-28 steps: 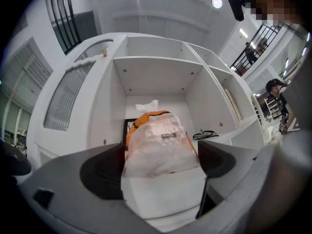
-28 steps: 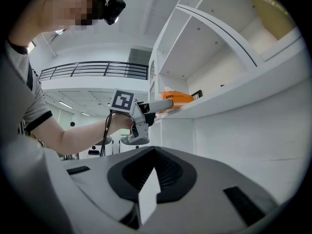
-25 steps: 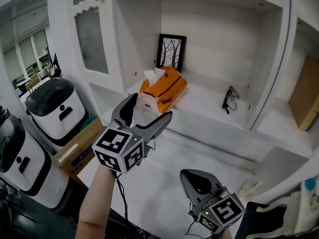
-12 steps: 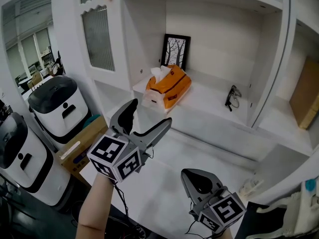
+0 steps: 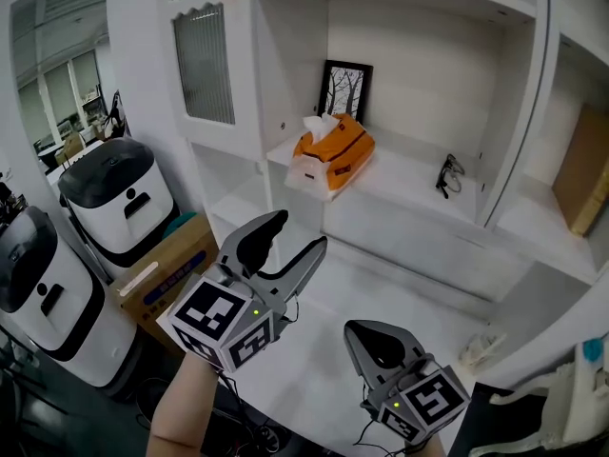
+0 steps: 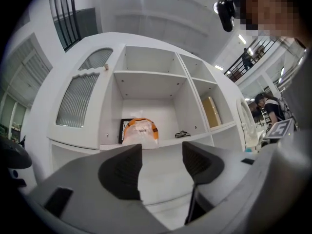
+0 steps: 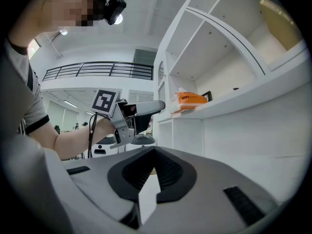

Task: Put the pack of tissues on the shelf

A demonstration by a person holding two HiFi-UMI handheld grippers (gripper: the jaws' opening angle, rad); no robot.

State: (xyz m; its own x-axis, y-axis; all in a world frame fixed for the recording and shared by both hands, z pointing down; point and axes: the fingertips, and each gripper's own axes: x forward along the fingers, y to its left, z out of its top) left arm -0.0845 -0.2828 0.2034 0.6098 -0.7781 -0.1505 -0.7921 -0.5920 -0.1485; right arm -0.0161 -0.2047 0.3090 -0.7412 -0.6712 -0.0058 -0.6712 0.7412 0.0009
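Note:
The orange pack of tissues (image 5: 334, 149) lies on the white shelf (image 5: 400, 184), a white tissue sticking up from its top. It also shows in the left gripper view (image 6: 140, 132) and the right gripper view (image 7: 190, 99). My left gripper (image 5: 297, 236) hangs well in front of and below the shelf. Its jaws have just been closing but still stand apart with nothing between them (image 6: 161, 155). My right gripper (image 5: 381, 336) is low at the front, shut and empty (image 7: 155, 152).
A framed tree picture (image 5: 345, 89) leans behind the pack, and glasses (image 5: 447, 174) lie further right on the shelf. A ribbed-glass cabinet door (image 5: 205, 50) is at the left. Two white appliances (image 5: 114, 193) (image 5: 38, 303) and a cardboard box (image 5: 162, 265) stand lower left.
My left gripper has drawn back from the shelf, away from the pack, and its jaws have narrowed. The pack stays on the shelf. The right gripper has barely shifted.

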